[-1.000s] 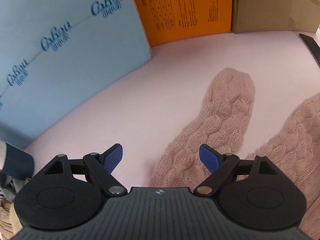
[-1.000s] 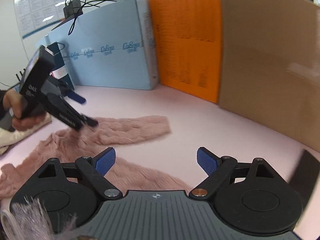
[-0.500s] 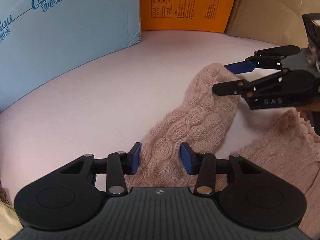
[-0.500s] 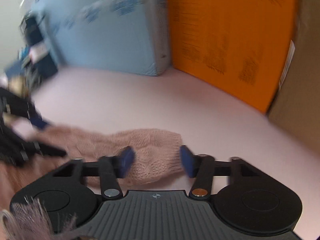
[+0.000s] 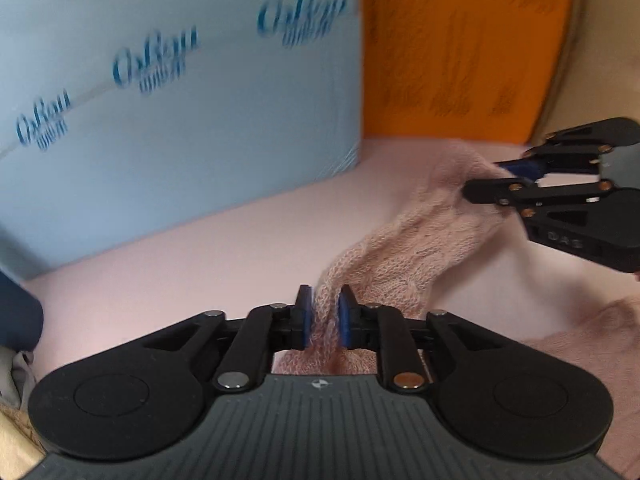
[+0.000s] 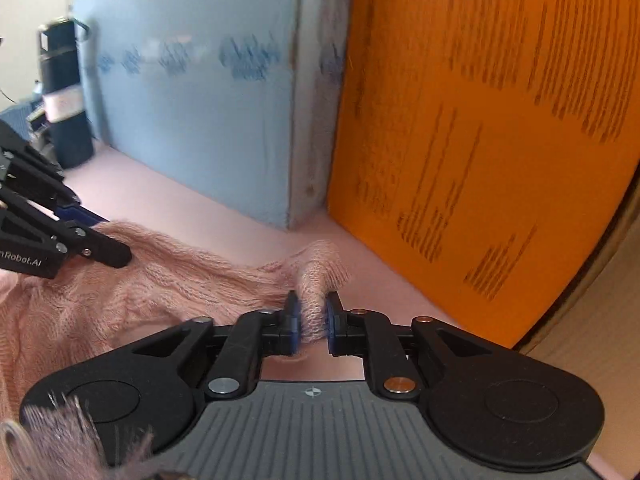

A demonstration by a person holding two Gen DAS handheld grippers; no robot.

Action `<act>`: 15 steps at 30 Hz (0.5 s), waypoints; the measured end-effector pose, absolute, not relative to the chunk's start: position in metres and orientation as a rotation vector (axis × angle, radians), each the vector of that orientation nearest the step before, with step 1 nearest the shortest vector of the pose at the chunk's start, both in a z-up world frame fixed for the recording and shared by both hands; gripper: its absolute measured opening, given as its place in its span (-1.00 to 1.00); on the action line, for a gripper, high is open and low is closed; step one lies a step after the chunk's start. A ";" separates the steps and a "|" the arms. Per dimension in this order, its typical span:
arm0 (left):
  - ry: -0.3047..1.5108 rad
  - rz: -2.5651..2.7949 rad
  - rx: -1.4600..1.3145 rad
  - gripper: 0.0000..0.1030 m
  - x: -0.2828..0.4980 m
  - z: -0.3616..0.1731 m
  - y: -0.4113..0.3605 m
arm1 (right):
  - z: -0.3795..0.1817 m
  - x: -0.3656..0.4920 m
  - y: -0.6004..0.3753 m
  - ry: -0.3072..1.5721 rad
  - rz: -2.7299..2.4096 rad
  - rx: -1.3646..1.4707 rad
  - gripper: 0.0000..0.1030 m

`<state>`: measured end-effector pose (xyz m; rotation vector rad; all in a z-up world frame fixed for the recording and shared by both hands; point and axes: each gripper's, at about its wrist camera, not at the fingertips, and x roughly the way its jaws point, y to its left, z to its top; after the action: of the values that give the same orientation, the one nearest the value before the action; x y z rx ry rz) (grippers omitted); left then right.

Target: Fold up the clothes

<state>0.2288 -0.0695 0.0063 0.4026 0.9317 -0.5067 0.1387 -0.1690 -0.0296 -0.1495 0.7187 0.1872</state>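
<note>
A pink cable-knit sweater point(image 5: 580, 344) lies on the pink table point(image 5: 200, 260), and its sleeve point(image 5: 420, 240) is raised off the surface. My left gripper point(image 5: 324, 312) pinches the sleeve partway along, jaws closing, with knit bunched between the blue pads. My right gripper point(image 6: 310, 316) grips the cuff end point(image 6: 320, 268), its jaws also closing with the cuff pressed between the pads. Each view shows the other tool: the right gripper point(image 5: 486, 179) at the sleeve's far end, the left gripper point(image 6: 112, 238) on the sleeve near the sweater's body point(image 6: 60, 300).
A light blue printed box point(image 5: 180, 120), an orange carton point(image 5: 460, 52) and a brown cardboard box point(image 6: 580, 340) wall in the back of the table. A dark bottle point(image 6: 64, 96) stands at the far left. Pink fluff clings to the right tool's housing point(image 6: 60, 432).
Both grippers went from wide open to pinched on the sleeve. The right one swung over to the cuff. The sleeve has come up off the table between them.
</note>
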 end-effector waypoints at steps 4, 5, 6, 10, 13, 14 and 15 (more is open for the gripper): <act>0.922 -0.473 0.374 0.28 0.229 0.009 -0.063 | -0.031 0.129 -0.173 0.699 0.109 -0.149 -0.11; 0.916 -0.471 0.365 0.31 0.228 0.014 -0.058 | -0.028 0.123 -0.175 0.687 0.095 -0.143 -0.03; 0.905 -0.467 0.363 0.31 0.226 0.020 -0.053 | -0.024 0.117 -0.176 0.676 0.081 -0.137 0.08; 0.833 -0.423 0.413 0.44 0.205 0.041 -0.020 | 0.000 0.071 -0.179 0.649 0.110 -0.122 0.27; 0.801 -0.412 0.445 0.53 0.177 0.050 0.020 | 0.020 0.019 -0.177 0.616 0.193 -0.094 0.52; 0.797 -0.411 0.453 0.54 0.164 0.051 0.035 | 0.025 -0.002 -0.175 0.610 0.224 -0.082 0.57; 0.793 -0.411 0.460 0.54 0.152 0.052 0.050 | 0.029 -0.024 -0.172 0.604 0.254 -0.070 0.59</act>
<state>0.1522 0.0496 0.0522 0.4603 0.7932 -0.4111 -0.0243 -0.1724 0.0293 -0.0699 0.6036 0.2538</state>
